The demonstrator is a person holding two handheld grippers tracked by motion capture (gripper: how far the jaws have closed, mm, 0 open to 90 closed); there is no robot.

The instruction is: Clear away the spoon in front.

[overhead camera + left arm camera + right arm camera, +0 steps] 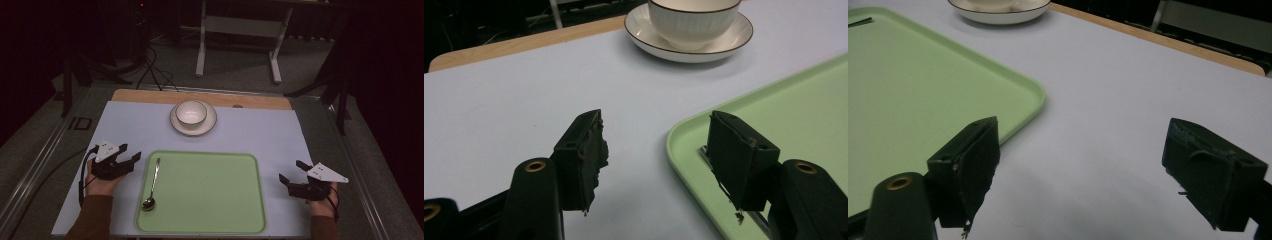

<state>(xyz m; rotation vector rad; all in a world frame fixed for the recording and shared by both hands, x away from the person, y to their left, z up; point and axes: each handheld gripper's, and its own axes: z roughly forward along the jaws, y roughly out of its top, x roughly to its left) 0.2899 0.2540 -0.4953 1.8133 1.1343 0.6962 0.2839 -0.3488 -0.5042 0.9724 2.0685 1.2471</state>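
While both grippers are idling with jaws spread, left gripper (131,154) beside the tray (210,225), right gripper (291,172) opposite, the spoon (152,184) is lying on the tray's left side: likely light, rigid, slippery; mid-handle looking the best hold.

The high view looks forward and down on the bench (125,130) from above its near edge, far enough off to take in every edge and the floor beyond. The left gripper view rides low by the near left corner, close to the surface, facing along the left tool (654,165) toward the far edge. The right gripper view sits low by the near right corner, facing across toward the far edge. All three share the green tray (210,195) (804,110) (908,95) and the saucer (210,122) (734,37) (998,17).
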